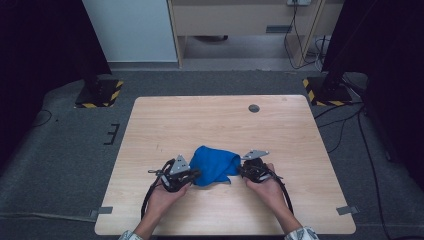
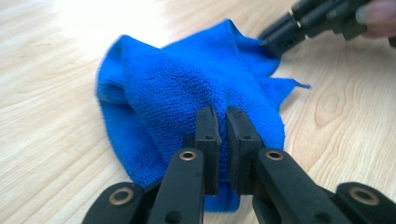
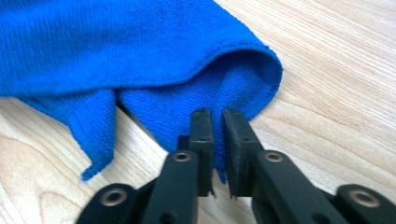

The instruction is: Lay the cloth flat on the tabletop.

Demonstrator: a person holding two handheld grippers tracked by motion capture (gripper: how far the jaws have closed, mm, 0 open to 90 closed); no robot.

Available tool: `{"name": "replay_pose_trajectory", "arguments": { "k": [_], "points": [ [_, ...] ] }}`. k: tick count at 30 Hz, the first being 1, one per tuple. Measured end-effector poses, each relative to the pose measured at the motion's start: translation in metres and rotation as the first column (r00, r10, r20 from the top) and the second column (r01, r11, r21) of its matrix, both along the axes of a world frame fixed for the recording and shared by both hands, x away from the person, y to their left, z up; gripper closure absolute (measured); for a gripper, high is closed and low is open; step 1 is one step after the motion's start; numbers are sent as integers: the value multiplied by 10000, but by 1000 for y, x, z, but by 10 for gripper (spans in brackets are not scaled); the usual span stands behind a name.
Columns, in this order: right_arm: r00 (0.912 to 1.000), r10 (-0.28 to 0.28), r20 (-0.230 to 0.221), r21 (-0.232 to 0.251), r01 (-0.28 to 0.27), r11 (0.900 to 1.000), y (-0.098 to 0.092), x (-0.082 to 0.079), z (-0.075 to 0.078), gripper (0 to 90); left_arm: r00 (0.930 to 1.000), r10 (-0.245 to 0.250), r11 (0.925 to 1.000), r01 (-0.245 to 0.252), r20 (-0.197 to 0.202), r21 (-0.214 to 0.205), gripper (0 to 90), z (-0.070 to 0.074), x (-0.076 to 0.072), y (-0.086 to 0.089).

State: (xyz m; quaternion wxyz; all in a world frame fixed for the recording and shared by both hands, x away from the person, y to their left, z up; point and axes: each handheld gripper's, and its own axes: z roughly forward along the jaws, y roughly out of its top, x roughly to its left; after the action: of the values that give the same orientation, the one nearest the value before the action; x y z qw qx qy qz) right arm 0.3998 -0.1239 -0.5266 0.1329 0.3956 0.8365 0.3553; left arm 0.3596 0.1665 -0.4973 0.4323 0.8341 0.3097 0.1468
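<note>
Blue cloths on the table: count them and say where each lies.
1. The blue cloth lies crumpled on the table, near the front edge, between the two hands; folds could hide more.

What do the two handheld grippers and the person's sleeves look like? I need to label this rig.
Both the left gripper and right gripper are black, each topped by a grey three-cornered plate and trailing a black cable. Their flat black fingers pivot on brass-coloured rivets. The sleeves look light and checked.

From overhead on my side, the high view looked forward and down across the whole table. The camera on my left gripper sat low and close, looking along its jaws at the blue cloth. My right gripper camera likewise faced that cloth, shared by all views.
</note>
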Motion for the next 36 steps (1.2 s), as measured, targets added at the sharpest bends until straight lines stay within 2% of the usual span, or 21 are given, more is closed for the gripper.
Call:
{"name": "replay_pose_trajectory", "arguments": {
  "k": [1, 2, 7, 14, 18, 27, 32, 35, 36],
  "points": [
    [10000, 0, 0, 0, 0, 10000, 0, 0, 0, 844, 10000, 0, 10000, 0, 0, 0, 844, 0, 0, 0],
    [10000, 13, -42, 29, -13, 10000, -1, 0, 1, 858, 9995, 288, 9992, -284, 134, -274, 846, 4, 1, 6],
    [10000, 21, -81, 147, -20, 9999, -4, 1, 4, 868, 9972, 706, 9961, -690, 265, -549, 851, 7, 2, 15],
    [9998, 157, -92, 486, -153, 9987, -11, 1, 12, 869, 9859, 1608, 9822, -1553, 454, -1057, 863, 12, 7, 35],
    [9997, 227, -67, 584, -223, 9980, -13, 1, 17, 869, 9821, 1822, 9779, -1761, 468, -1126, 867, 12, 10, 39],
    [9996, 276, -56, 675, -272, 9973, -19, 3, 21, 870, 9776, 2043, 9738, -1976, 514, -1129, 872, 13, 14, 43],
    [9995, 310, 36, 615, -311, 9976, -22, 3, 24, 870, 9722, 2295, 9678, -2228, 470, -1173, 874, 13, 16, 49],
    [9995, 282, 149, 624, -290, 9976, -24, 5, 23, 869, 9697, 2414, 9656, -2363, 366, -1080, 875, 10, 19, 51],
    [9993, 338, 162, 676, -348, 9971, -24, 7, 21, 866, 9680, 2499, 9651, -2470, 231, -874, 875, 4, 24, 51]
  ]
}}
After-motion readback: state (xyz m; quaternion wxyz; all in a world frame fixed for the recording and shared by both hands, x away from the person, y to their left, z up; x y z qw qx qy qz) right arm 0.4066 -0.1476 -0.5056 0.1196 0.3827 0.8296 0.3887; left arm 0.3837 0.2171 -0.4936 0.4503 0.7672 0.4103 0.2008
